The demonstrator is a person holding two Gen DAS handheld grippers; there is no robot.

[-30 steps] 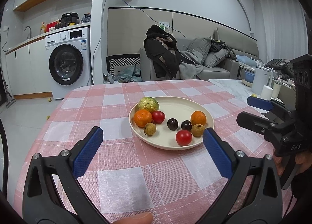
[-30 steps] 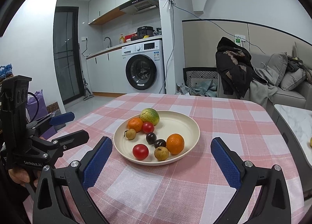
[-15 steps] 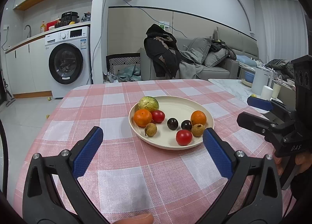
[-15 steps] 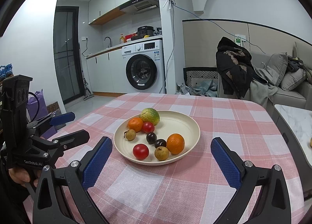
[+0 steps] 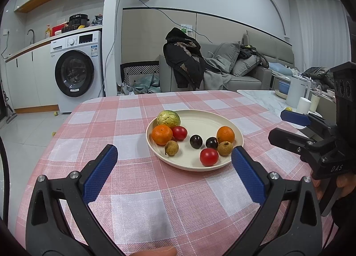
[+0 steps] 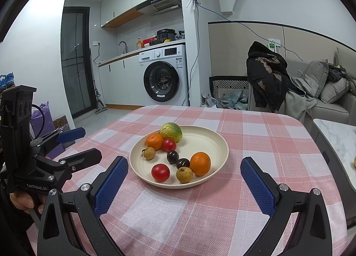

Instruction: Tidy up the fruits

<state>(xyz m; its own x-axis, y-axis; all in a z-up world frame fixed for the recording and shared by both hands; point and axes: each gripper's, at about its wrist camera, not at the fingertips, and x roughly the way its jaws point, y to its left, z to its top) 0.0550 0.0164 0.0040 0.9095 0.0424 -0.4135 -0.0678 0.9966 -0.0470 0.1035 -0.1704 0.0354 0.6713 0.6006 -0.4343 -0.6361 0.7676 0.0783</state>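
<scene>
Checked tablecloth (image 5: 155,200), fruit plate (image 5: 231,126), "DAS" right gripper (image 5: 291,126), "GenRobot.AI" left gripper (image 6: 73,142), jaws spread

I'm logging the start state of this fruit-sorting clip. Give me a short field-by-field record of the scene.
surface: table with pink-and-white checked cloth
container: cream plate, all fruit inside it
fruit count: eight
green fruit: one, far left edge
oranges: two
red tomatoes: two
dark round fruits: two, side by side mid-plate
brown longan-like fruits: two
left gripper: open, empty, short of the plate
right gripper: open, empty, short of the plate
</scene>
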